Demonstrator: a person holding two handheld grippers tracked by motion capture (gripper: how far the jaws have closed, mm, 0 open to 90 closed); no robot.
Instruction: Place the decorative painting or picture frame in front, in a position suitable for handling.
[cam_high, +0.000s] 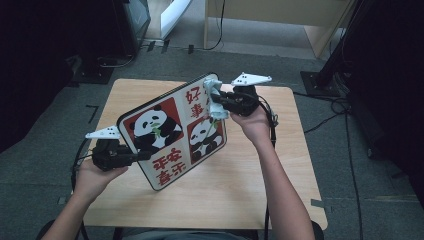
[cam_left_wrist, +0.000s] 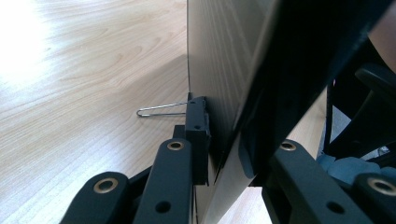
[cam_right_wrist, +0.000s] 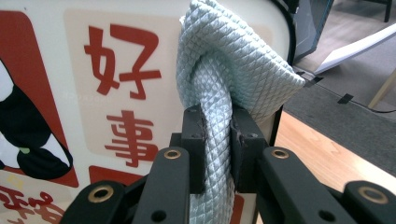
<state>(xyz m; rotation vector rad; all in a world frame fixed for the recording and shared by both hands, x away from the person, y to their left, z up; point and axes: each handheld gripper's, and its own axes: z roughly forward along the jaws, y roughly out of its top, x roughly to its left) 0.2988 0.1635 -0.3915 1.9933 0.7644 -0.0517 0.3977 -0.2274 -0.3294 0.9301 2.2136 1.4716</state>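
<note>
left gripper: clamps panda tray rim at 8 o'clock (stiff, light, slick) | right gripper: pinches soft cloth, wiping at 1 o'clock

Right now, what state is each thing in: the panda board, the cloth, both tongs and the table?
Board: lifted off the table, tilted, printed face toward the person.
Cloth: bunched, pressed against the board's face near its top corner.
Left tongs: shut on the board's lower edge.
Right tongs: shut on the cloth.
Table: bare where it shows.
Wire clip: sticks out level from the board's back.
</note>
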